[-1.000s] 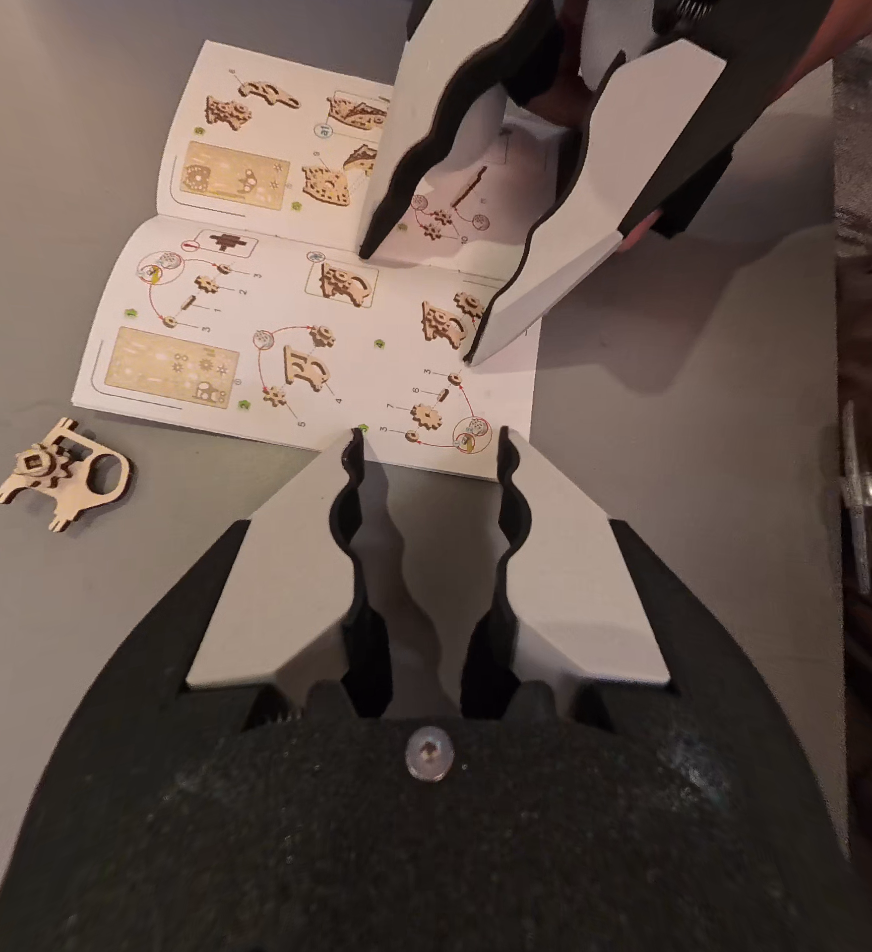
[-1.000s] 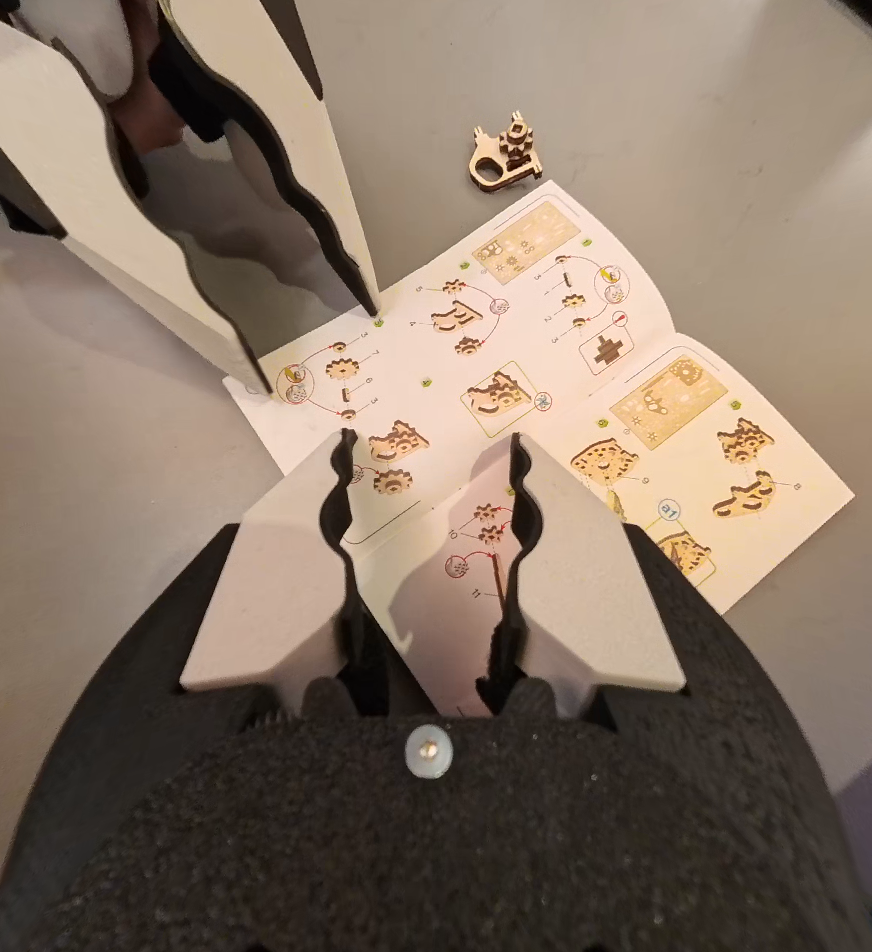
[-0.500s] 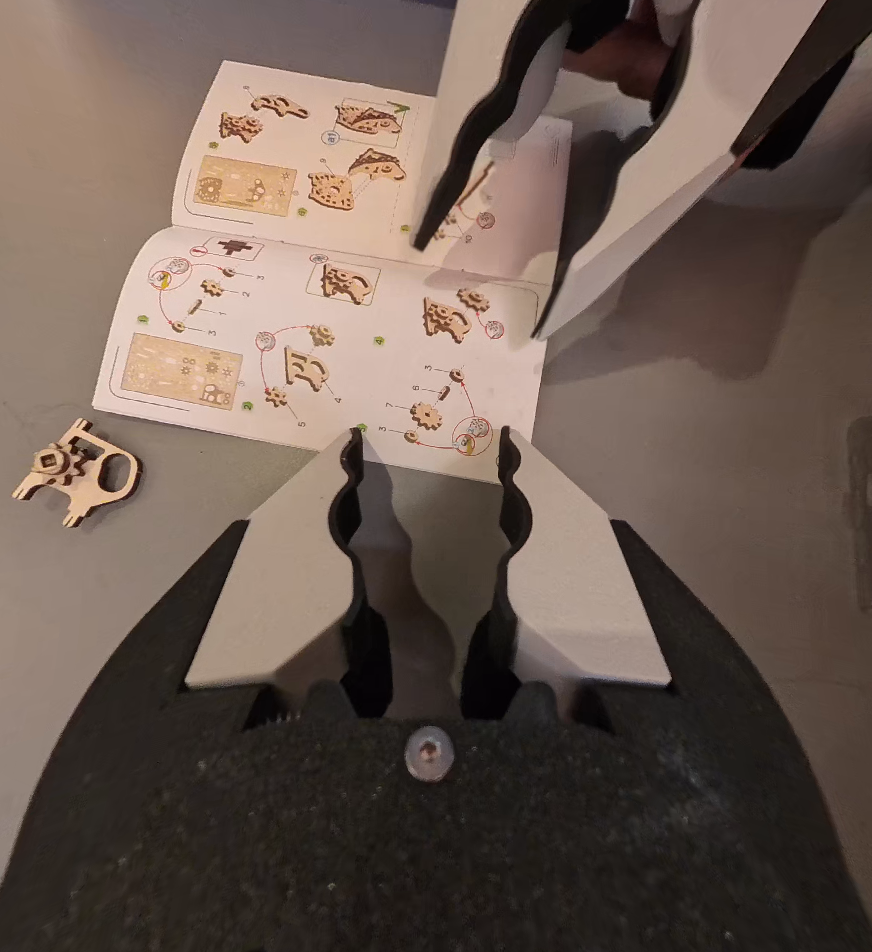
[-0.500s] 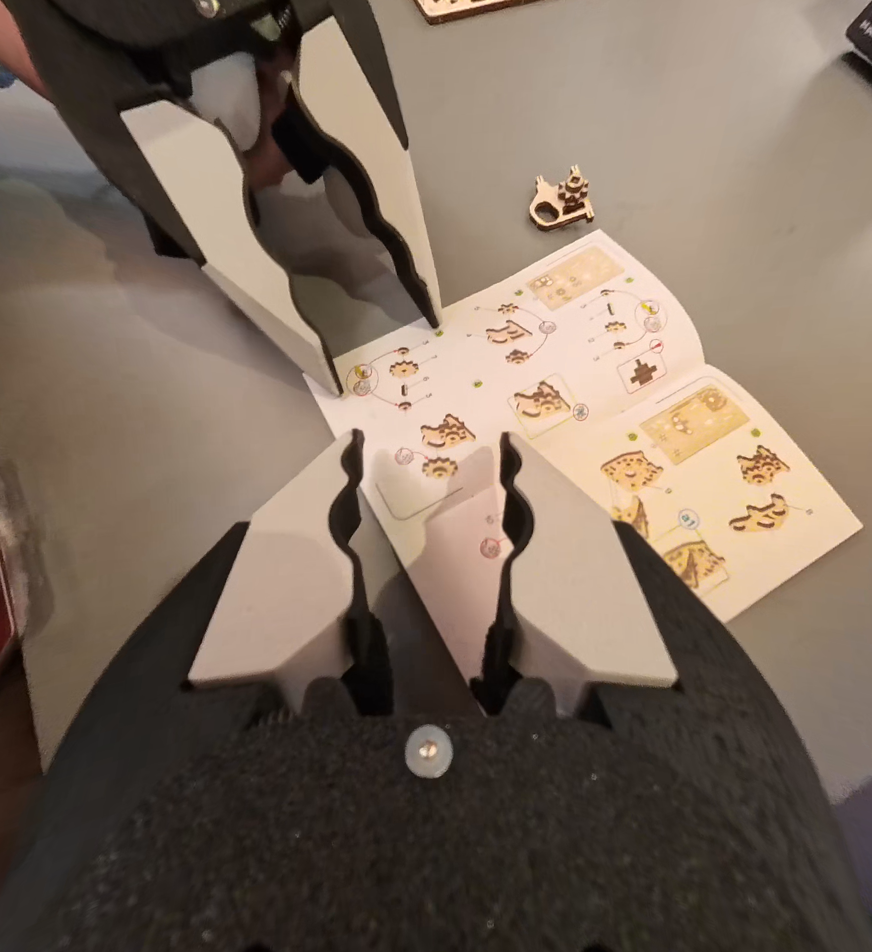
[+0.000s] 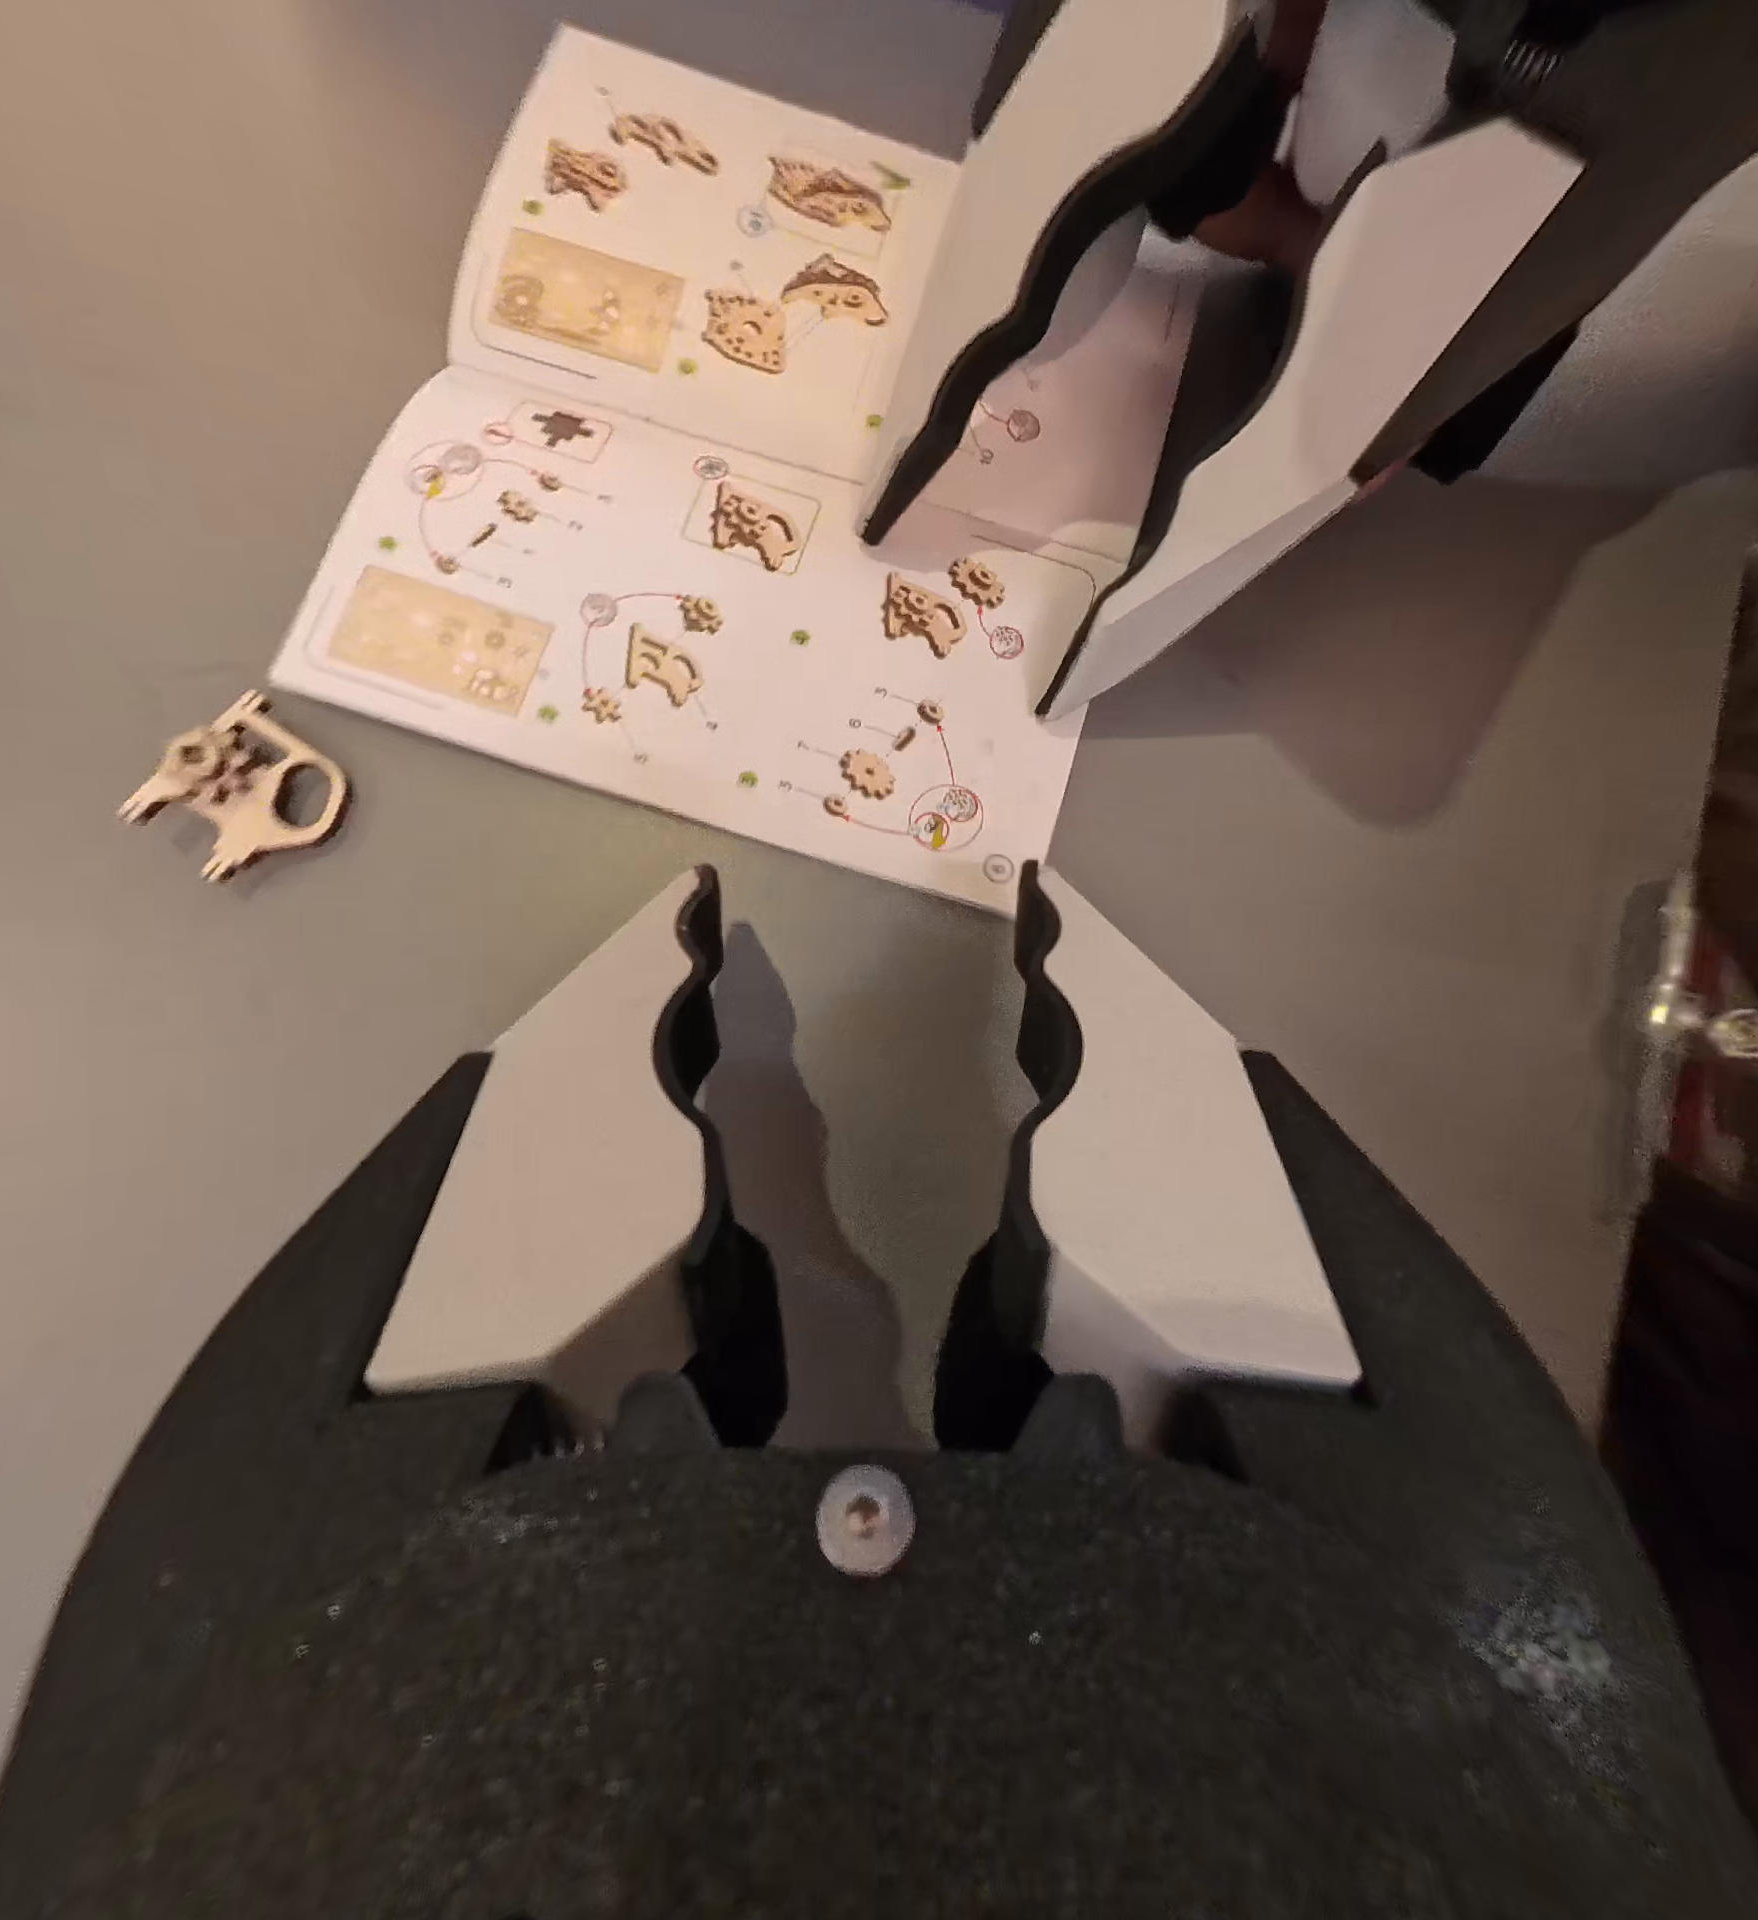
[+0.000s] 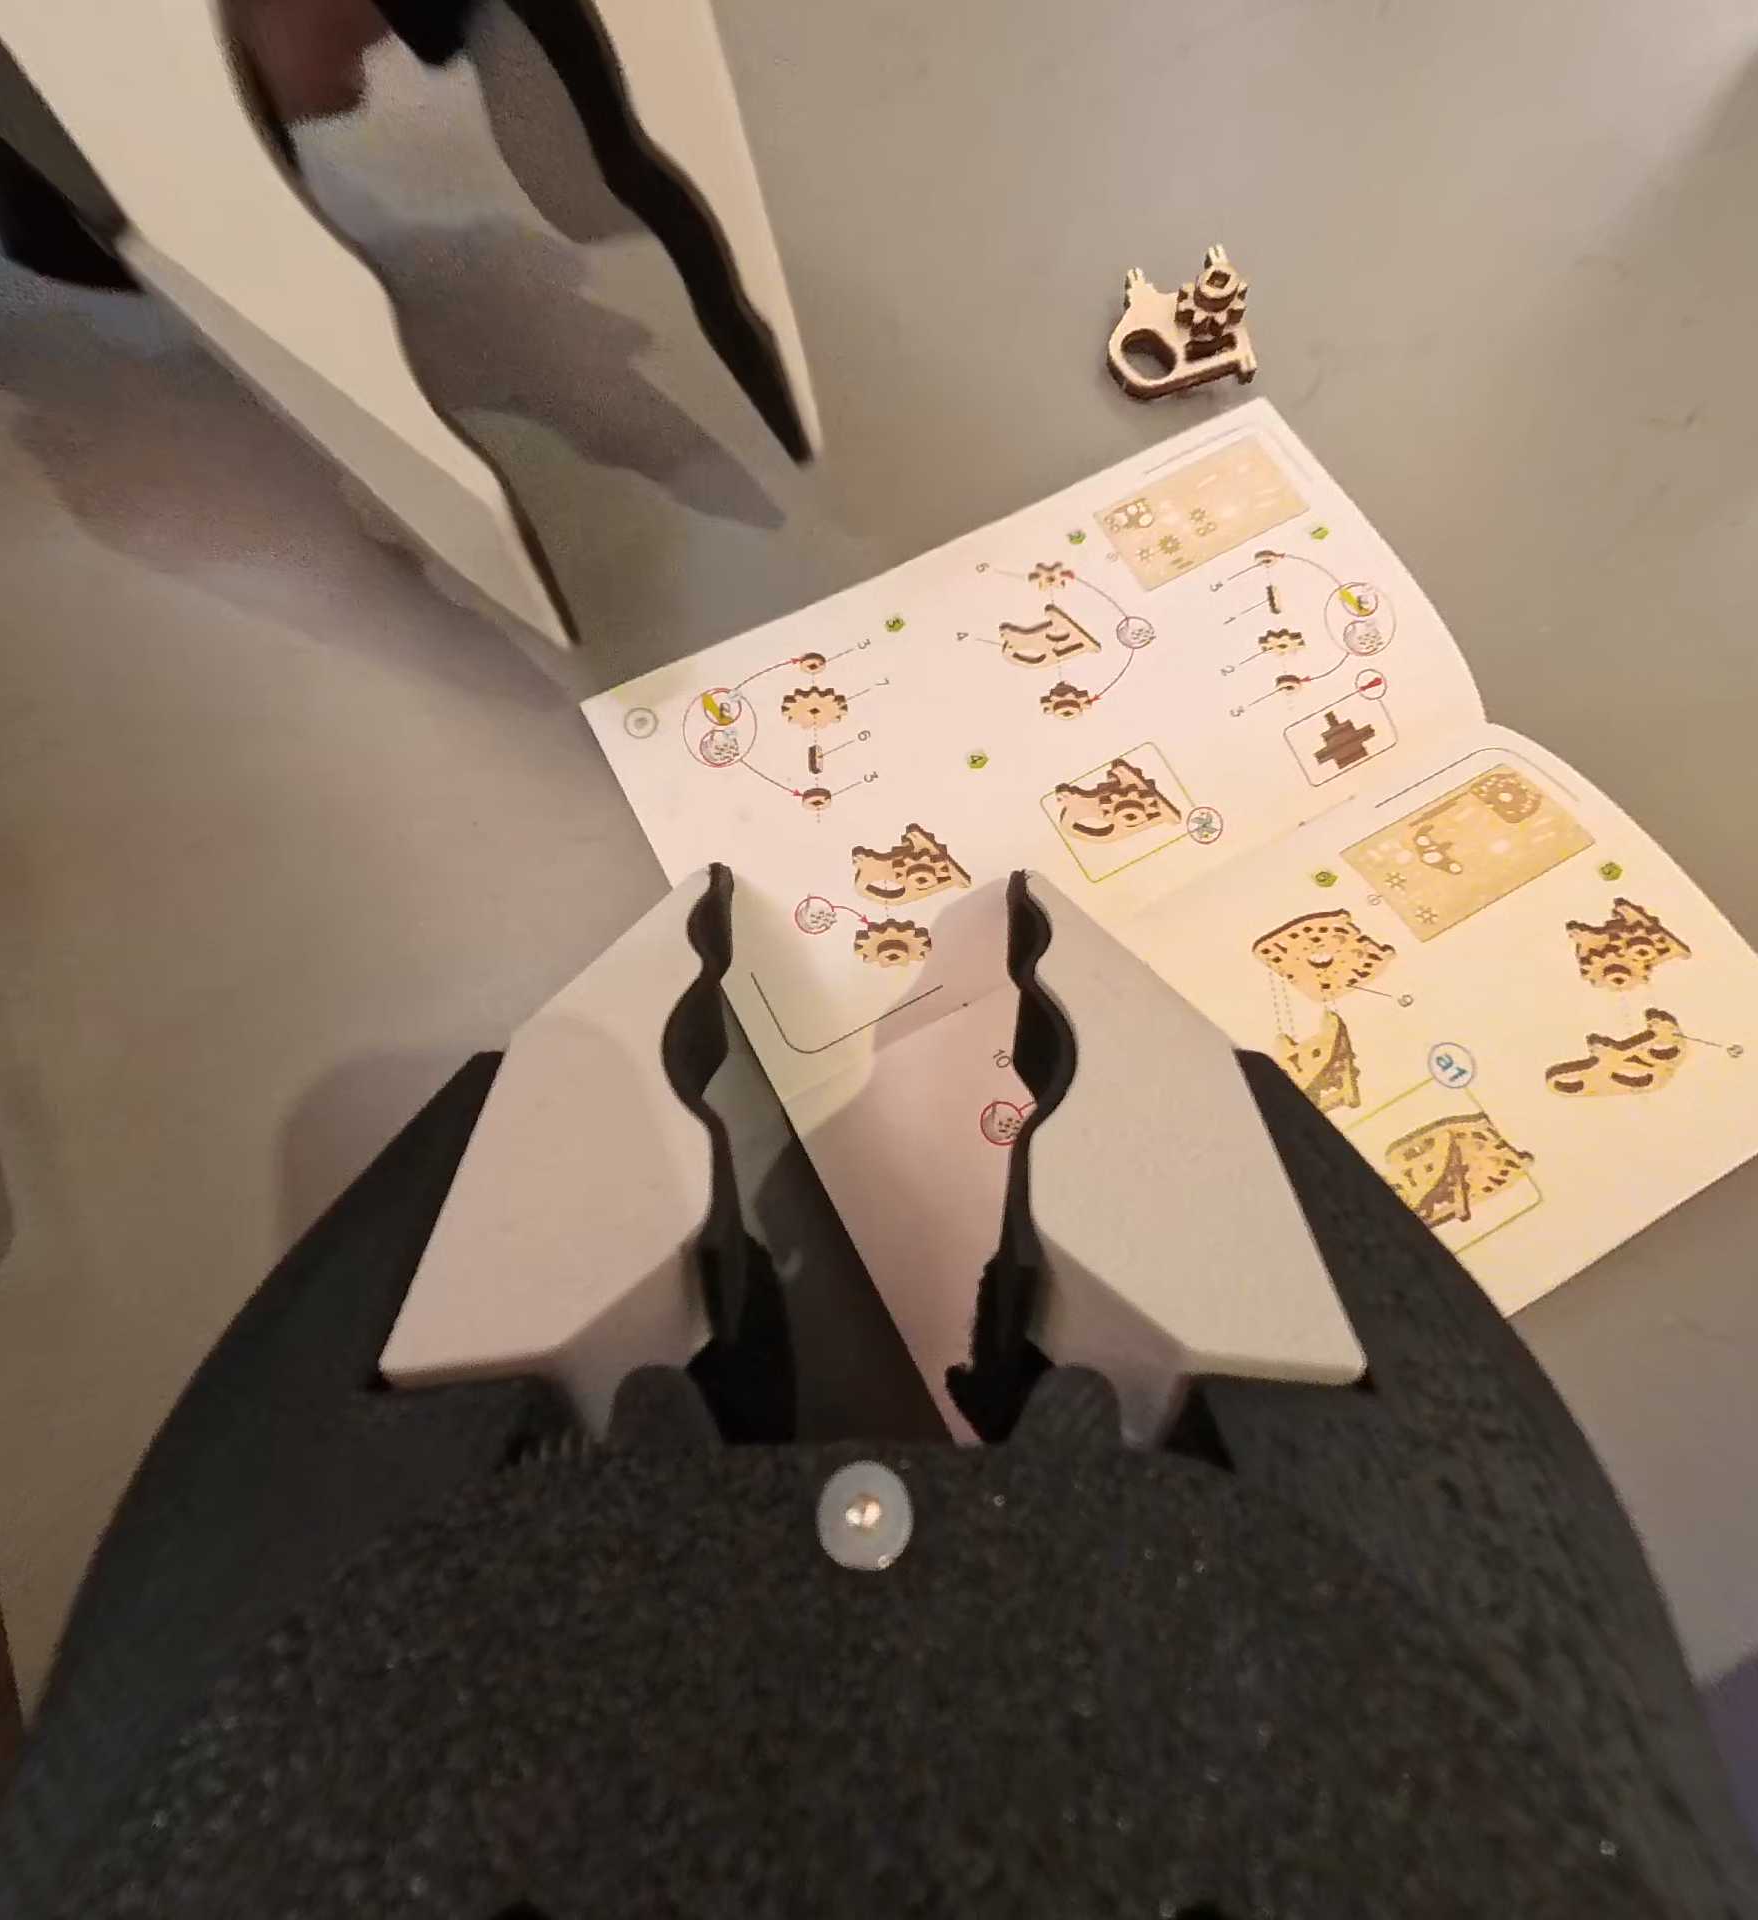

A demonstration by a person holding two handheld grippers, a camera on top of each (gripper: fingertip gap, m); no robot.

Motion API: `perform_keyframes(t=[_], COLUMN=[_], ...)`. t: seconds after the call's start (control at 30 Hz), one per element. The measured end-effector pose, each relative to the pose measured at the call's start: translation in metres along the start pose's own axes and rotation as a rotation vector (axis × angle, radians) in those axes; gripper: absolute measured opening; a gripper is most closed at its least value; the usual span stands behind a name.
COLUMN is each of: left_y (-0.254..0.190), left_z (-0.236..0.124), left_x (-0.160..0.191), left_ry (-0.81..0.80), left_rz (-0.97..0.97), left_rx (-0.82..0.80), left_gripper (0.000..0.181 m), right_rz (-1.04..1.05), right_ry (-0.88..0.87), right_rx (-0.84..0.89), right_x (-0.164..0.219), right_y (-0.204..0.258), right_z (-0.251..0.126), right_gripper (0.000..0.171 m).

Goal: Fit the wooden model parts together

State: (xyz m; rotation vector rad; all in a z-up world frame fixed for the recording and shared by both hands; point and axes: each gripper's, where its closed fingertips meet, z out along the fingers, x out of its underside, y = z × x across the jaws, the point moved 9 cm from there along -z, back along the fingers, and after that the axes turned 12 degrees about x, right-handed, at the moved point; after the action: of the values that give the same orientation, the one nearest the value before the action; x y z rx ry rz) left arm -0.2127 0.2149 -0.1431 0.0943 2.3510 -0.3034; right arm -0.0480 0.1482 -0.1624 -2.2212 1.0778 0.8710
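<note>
A small wooden model piece (image 5: pixel 241 790), a flat plate with a gear on it, lies on the grey table left of the open instruction leaflet (image 5: pixel 646 540). It also shows in the right wrist view (image 6: pixel 1181 327), beyond the leaflet (image 6: pixel 1218 790). My left gripper (image 5: pixel 862 883) is open and empty, over bare table just short of the leaflet's near edge. My right gripper (image 6: pixel 864 883) is open and holds nothing. It hangs over the leaflet's corner, with a raised flap of the leaflet between its fingers. Each gripper shows in the other's view: the right (image 5: pixel 958 623), the left (image 6: pixel 683 540).
The grey table (image 5: pixel 127 1143) ends at the right, where a dark floor and a clear plastic object (image 5: pixel 1706 1029) lie beyond its edge. A hand shows behind the right gripper's fingers at the top.
The right gripper drew back and up from the leaflet, then came down close over its corner again. The left gripper shifted slightly. Both stayed open, and the wooden piece did not move.
</note>
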Motion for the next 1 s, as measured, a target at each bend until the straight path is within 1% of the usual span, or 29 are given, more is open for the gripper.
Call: perform_keyframes(t=[0.03, 0.17, 0.3, 0.33, 0.37, 0.43, 0.57, 0.67, 0.77, 0.87, 1.0], left_y=[-0.004, -0.020, -0.030, -0.029, -0.026, -0.021, -0.019, -0.019, -0.019, -0.015, 0.005], left_z=[-0.008, -0.034, -0.045, -0.047, -0.050, -0.058, -0.066, -0.070, -0.073, -0.077, -0.087], left_x=[0.001, 0.021, 0.052, 0.057, 0.058, 0.056, 0.056, 0.055, 0.055, 0.058, 0.076], left_ry=[-0.010, -0.075, -0.150, -0.131, -0.107, -0.152, -0.242, -0.257, -0.263, -0.251, -0.204], left_rz=[-0.029, -0.172, -0.285, -0.303, -0.305, -0.296, -0.354, -0.350, -0.343, -0.355, -0.439], left_rx=[-0.021, -0.064, -0.080, -0.084, -0.101, -0.132, -0.077, -0.081, -0.093, -0.159, -0.322], left_gripper=[0.055, 0.053, 0.050, 0.049, 0.049, 0.049, 0.048, 0.048, 0.048, 0.048, 0.048], right_rz=[0.003, 0.005, 0.002, 0.001, 0.000, 0.001, 0.028, 0.044, 0.022, 0.045, 0.047], right_ry=[-0.001, -0.003, -0.007, -0.006, -0.007, -0.013, -0.018, -0.022, -0.029, -0.016, -0.001], right_rx=[-0.003, -0.004, 0.001, 0.001, 0.001, 0.005, 0.026, 0.042, 0.032, 0.036, 0.095], right_x=[0.000, 0.000, 0.001, 0.000, 0.000, 0.001, 0.001, -0.001, -0.005, -0.010, -0.018], right_y=[0.000, 0.000, 0.000, 0.000, 0.000, -0.001, -0.011, -0.022, -0.040, -0.067, -0.097], right_z=[0.000, 0.000, 0.000, 0.000, 0.000, 0.000, 0.003, 0.009, 0.018, 0.030, 0.045], right_gripper=[0.053, 0.053, 0.053, 0.053, 0.053, 0.054, 0.054, 0.051, 0.053, 0.054, 0.055])
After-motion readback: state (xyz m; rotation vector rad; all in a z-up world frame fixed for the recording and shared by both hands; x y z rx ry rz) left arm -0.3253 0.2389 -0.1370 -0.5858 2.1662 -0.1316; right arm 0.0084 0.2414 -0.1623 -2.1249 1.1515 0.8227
